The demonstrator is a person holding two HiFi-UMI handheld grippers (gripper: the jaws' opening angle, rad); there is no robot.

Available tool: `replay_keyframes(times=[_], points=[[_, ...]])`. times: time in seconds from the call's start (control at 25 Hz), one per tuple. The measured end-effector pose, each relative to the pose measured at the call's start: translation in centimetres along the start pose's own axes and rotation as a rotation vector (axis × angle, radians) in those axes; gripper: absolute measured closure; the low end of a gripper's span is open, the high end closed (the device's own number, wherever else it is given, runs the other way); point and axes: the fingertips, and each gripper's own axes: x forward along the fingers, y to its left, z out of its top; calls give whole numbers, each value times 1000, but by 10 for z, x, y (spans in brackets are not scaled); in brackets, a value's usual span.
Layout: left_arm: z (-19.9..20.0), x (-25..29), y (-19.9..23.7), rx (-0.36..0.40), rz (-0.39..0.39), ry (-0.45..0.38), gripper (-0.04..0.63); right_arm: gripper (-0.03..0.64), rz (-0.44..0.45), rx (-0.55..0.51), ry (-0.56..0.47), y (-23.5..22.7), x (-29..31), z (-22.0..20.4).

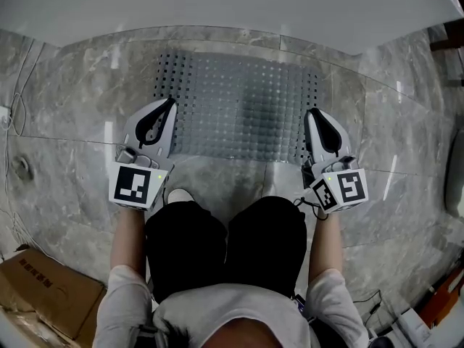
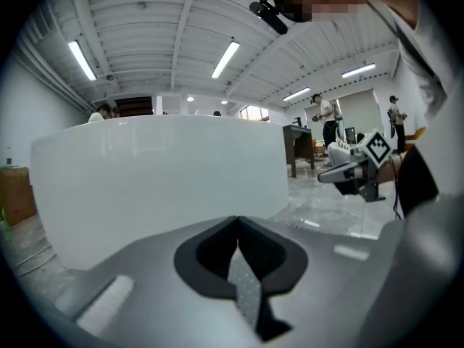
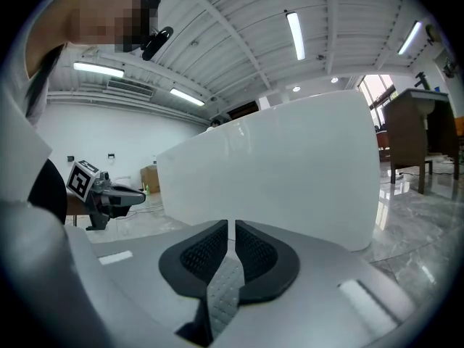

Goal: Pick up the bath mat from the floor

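The grey bath mat, studded with small holes, lies spread flat on the marble floor in front of the white tub. My left gripper sits at the mat's near left corner, my right gripper at its near right corner. In the left gripper view the jaws are closed together with a strip of dotted grey mat pinched between them. In the right gripper view the jaws show a slim gap at their tips, and a strip of the mat fills the space between the pads.
The white bathtub runs along the far side, close behind the mat. The person's knees in black trousers are right behind the grippers. A cardboard box lies at the lower left, and cables trail along the left floor.
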Motion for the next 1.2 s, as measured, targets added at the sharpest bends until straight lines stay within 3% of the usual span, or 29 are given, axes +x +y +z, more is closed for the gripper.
replay_keyframes(times=[0.36,0.52,0.96,1.2], points=[[-25,10,18,-1,43,-12,594,551,-10,-7,8,-8,-1,-26],[-49,16,32,-42,74,41,592,520,-14,-18,18,-14,2,-41],[-131,36,55,-116,108,246,481,468,-52,99,66,-57,12,-93],[-165,46,67,-151,114,305,428,460,-72,120,112,-75,17,-120]])
